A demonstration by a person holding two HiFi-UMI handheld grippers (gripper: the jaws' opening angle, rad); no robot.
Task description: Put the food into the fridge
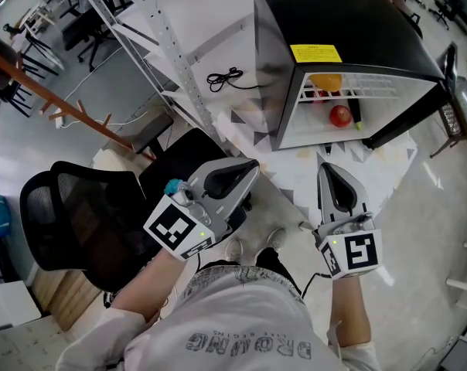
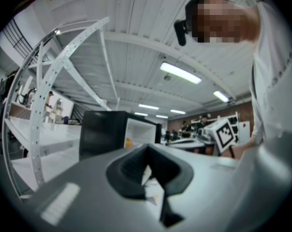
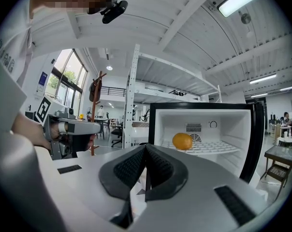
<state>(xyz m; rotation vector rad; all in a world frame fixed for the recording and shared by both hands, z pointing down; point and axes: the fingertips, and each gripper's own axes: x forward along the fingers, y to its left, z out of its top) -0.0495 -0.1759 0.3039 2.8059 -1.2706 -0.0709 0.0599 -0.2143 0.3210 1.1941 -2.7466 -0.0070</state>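
A small black fridge (image 1: pixel 349 29) stands on the floor ahead with its door (image 1: pixel 407 118) swung open to the right. An orange (image 1: pixel 326 81) lies on its white wire shelf, and a red apple (image 1: pixel 340 115) and a dark green item (image 1: pixel 356 110) sit below. In the right gripper view the orange (image 3: pixel 182 141) shows inside the fridge (image 3: pixel 155 124). My left gripper (image 1: pixel 249 168) and right gripper (image 1: pixel 328 168) are both held short of the fridge, jaws together and empty. The left gripper view shows the left gripper (image 2: pixel 147 151) with the fridge (image 2: pixel 102 134) beyond it, and the right gripper (image 3: pixel 146 149) is also shut.
A black mesh office chair (image 1: pixel 71 215) stands close at my left. A white metal rack (image 1: pixel 172 60) runs up beside the fridge, with a black cable (image 1: pixel 226 77) on the floor behind it. A wooden coat stand (image 1: pixel 56 103) lies further left.
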